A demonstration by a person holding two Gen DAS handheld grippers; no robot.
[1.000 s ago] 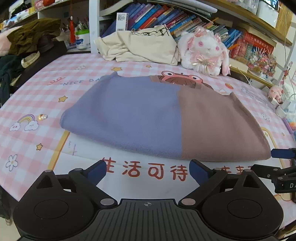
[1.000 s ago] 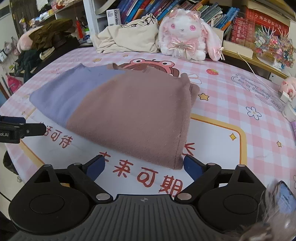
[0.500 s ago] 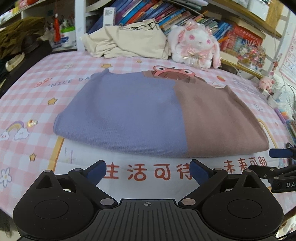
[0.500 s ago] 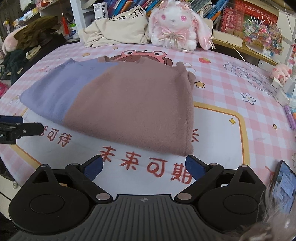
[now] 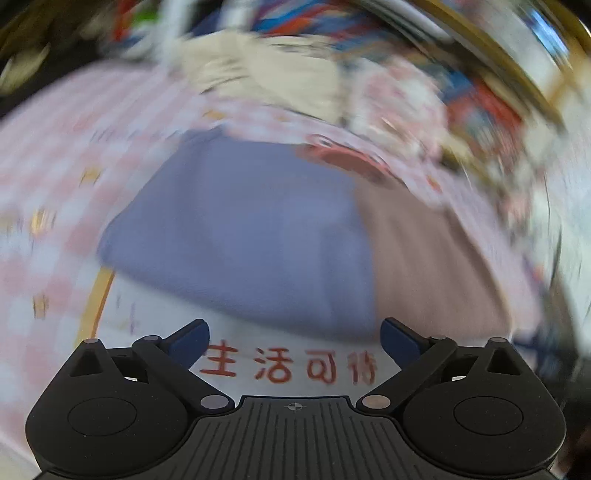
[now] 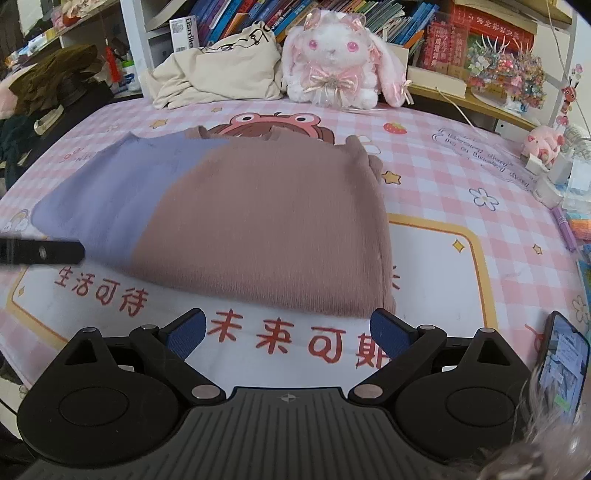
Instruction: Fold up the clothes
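My left gripper (image 5: pixel 293 341) and right gripper (image 6: pixel 286 332) both gape wide, holding nothing. Each hovers just short of the folded sweater's (image 6: pixel 229 221) near edge.

Black tongs (image 6: pixel 287 330), blue fingertips (image 6: pixel 186 330)

Motion-blurred shelves (image 5: pixel 406 55); phone (image 6: pixel 563 362) half cropped

A pink checked table cover (image 6: pixel 436 173) lies below shelves full of books (image 6: pixel 236 18); a bunny toy (image 6: pixel 334 55) sits there.
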